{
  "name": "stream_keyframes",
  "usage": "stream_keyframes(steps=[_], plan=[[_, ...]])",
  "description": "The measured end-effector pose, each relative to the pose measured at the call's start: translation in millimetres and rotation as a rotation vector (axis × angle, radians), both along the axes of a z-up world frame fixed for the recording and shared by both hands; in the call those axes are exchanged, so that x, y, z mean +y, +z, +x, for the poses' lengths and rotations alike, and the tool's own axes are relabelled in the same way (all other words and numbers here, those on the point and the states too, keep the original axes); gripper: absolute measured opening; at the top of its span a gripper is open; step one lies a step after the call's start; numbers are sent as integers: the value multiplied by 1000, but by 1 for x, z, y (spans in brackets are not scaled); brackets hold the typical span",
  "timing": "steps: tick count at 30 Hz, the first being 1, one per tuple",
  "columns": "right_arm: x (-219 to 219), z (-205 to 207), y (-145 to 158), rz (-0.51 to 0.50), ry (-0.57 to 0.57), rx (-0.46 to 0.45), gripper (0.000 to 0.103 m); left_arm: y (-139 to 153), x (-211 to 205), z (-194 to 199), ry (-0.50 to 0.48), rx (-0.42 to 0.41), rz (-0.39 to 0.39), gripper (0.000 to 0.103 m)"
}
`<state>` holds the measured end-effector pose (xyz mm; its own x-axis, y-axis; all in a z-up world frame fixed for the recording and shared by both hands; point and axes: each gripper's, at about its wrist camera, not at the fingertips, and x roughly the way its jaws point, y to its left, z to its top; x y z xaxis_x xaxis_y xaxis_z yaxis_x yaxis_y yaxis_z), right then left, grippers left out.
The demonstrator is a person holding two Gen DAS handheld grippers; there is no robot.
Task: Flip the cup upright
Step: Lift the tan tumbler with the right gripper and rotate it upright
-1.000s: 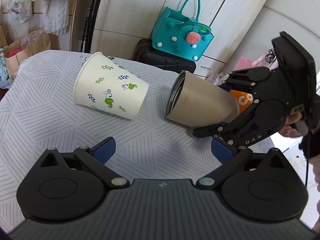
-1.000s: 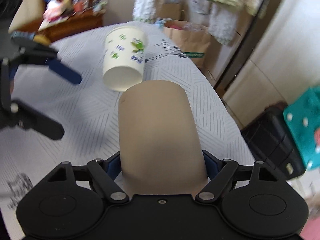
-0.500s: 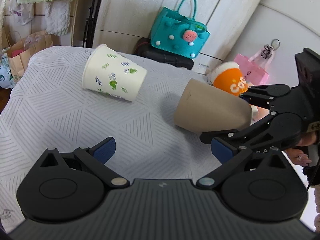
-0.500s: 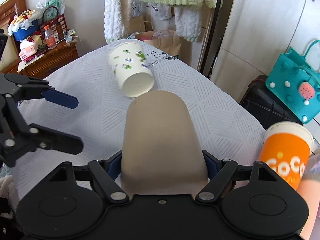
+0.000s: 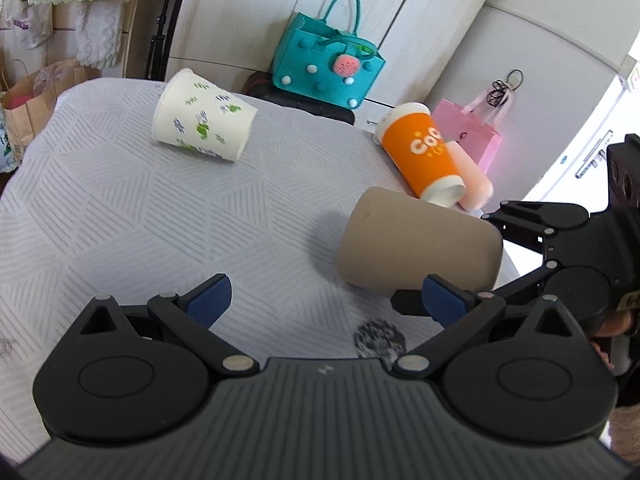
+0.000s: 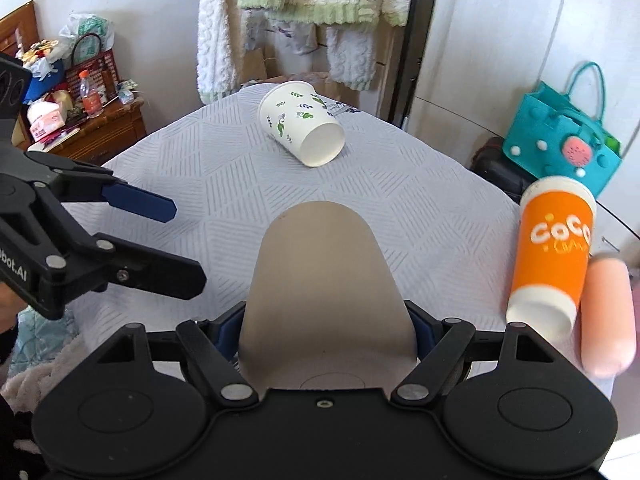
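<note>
My right gripper [image 6: 326,328] is shut on a plain brown paper cup [image 6: 324,280], held on its side above the table with its mouth pointing away from me. In the left wrist view the brown cup [image 5: 416,248] hangs at the right with my right gripper [image 5: 496,256] behind it. My left gripper [image 5: 324,300] is open and empty, left of the brown cup; it also shows in the right wrist view [image 6: 184,240]. A white cup with a leaf print [image 5: 202,122] [image 6: 302,128] lies on its side at the far end of the table.
The table has a grey patterned cloth [image 5: 120,208]. An orange cup [image 6: 550,256] and a pink cylinder [image 6: 608,316] lie at the right edge. A teal bag [image 5: 326,64] and cupboards stand beyond the table. Clothes [image 6: 304,12] hang at the back.
My right gripper has carried the brown cup back and to the right, away from the white cup. The orange cup and pink cylinder have come into view. The left gripper stays open.
</note>
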<state>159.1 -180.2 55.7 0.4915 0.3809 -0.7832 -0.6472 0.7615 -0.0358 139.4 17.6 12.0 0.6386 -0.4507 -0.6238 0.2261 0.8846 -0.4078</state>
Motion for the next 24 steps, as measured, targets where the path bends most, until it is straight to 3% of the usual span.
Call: stream_keyframes(steps=[5, 16, 24], plan=[[-5, -18, -2, 29, -63, 8, 83, -3, -3, -13, -23, 11, -29, 103], [-15, -31, -17, 51, -80, 32, 83, -11, -16, -16, -40, 53, -43, 103], [-24, -36, -1, 99, -1, 46, 85, -25, -23, -4, -64, 123, -177, 103]])
